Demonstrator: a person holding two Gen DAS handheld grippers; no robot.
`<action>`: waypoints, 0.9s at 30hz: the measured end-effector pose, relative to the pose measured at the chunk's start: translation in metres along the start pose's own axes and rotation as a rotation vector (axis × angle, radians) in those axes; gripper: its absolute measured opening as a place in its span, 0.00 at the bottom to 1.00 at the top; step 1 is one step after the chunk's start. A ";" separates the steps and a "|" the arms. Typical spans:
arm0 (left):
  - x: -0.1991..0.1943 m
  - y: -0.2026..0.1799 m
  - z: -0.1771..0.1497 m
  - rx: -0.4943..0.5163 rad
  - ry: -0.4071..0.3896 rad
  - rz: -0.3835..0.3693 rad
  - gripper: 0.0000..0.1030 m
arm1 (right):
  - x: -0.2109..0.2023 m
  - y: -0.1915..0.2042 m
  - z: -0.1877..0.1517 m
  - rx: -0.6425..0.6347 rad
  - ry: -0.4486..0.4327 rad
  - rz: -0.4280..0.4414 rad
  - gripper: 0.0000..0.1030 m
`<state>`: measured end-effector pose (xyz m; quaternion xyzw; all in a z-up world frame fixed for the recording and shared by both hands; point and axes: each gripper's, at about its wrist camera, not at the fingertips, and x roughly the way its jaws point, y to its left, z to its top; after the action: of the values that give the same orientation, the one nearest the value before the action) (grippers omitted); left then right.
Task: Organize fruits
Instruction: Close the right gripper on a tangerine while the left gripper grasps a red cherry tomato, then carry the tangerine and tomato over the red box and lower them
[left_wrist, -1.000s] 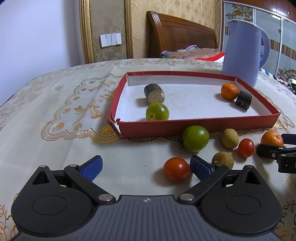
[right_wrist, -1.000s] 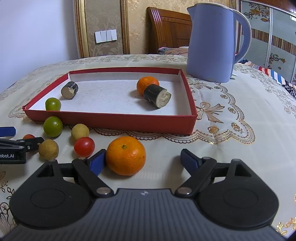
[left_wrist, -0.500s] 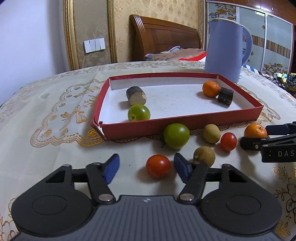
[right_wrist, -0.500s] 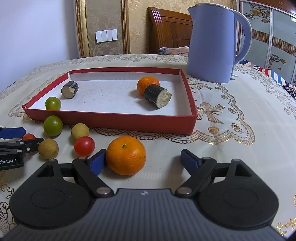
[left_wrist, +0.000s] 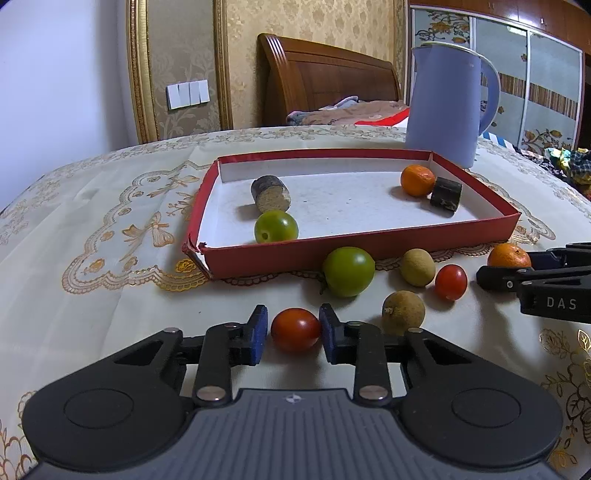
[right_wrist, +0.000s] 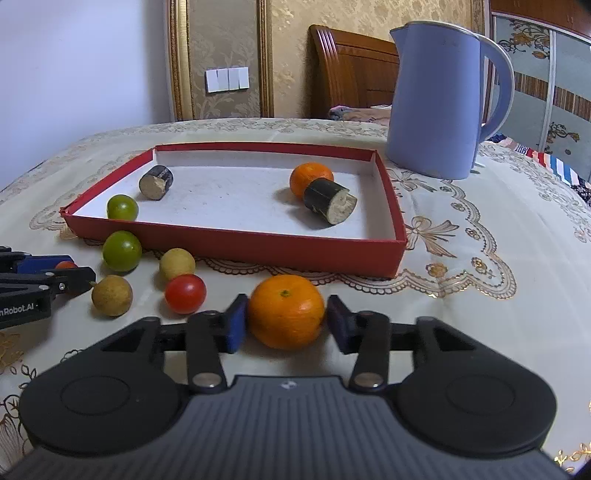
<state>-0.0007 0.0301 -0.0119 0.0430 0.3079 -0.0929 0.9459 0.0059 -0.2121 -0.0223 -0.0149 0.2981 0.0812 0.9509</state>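
Both grippers are angled downward over the cloth-covered table (left_wrist: 110, 295). The left gripper (left_wrist: 294, 329) is seen pinched on a glossy red cherry tomato (left_wrist: 295, 329), its blue pads touching the fruit on either side. The right gripper (right_wrist: 286, 318) has just been closing, and a dimpled orange mandarin (right_wrist: 286, 312) is clamped between its blue pads on the cloth in front of the tray. On the black body of the right gripper the letters "DAS" can be read in the left view, and part of a label ending "nRobot.AI" is shown on the left gripper in the right view. Just beyond, a second red tomato (left_wrist: 450, 282), two dull tan rough-skinned round fruits (left_wrist: 403, 312) (left_wrist: 417, 267) and a smooth green round fruit (left_wrist: 348, 271) are scattered loose on the embroidered cream cloth. Behind them a shallow rectangular red cardboard tray (left_wrist: 369, 251) with a white floor is laid; in it a smaller green fruit (left_wrist: 276, 226), two dark-barked stubby cylinders with pale cut ends (left_wrist: 270, 193) (left_wrist: 446, 193), and another mandarin (left_wrist: 417, 180) are held. Farther back a smooth lavender kettle (left_wrist: 448, 103) is stood upright beyond the tray's far right corner.
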 end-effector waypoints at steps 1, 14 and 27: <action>0.000 0.000 0.000 -0.002 0.000 0.004 0.26 | 0.000 -0.001 0.000 0.003 -0.001 0.002 0.40; -0.003 0.005 0.000 -0.040 0.002 0.017 0.26 | -0.011 -0.010 -0.001 0.049 -0.063 0.005 0.39; -0.006 0.011 0.016 -0.089 -0.004 0.023 0.26 | -0.023 -0.008 0.013 0.015 -0.110 -0.008 0.39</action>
<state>0.0061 0.0394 0.0045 0.0044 0.3091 -0.0683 0.9486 -0.0041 -0.2228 0.0015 -0.0046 0.2458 0.0758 0.9664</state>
